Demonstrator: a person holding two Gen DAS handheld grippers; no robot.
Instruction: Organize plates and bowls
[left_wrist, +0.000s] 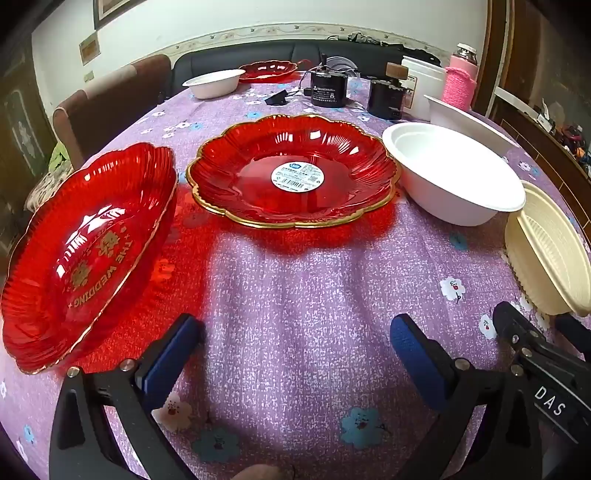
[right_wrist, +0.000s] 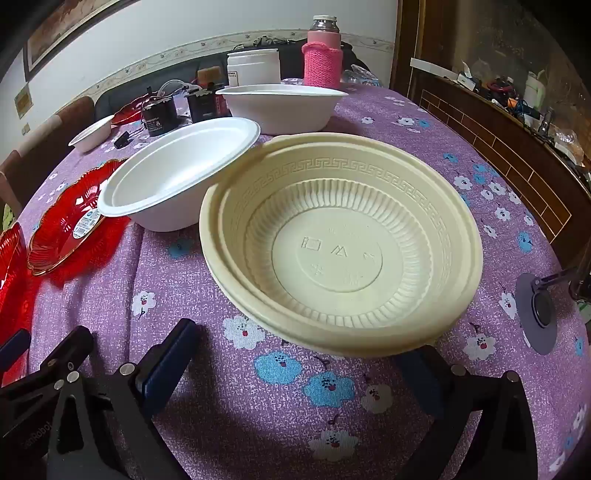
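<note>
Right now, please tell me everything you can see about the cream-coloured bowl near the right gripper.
The cream bowl looks like thin moulded plastic. It is round, with a wide rim, a Greek-key band below the rim, ribbed walls, and a flat base with embossed symbols. It is empty and stands upright on the purple floral tablecloth. A second rim line below suggests nested bowls. Behind it, a white bowl sits close; whether they touch is unclear. Its near edge hides part of one of the open right gripper's fingers.

A purple floral tablecloth (left_wrist: 295, 295) carries red plates (left_wrist: 293, 170), white bowls (left_wrist: 454, 177) and a cream bowl (right_wrist: 343, 240).
</note>
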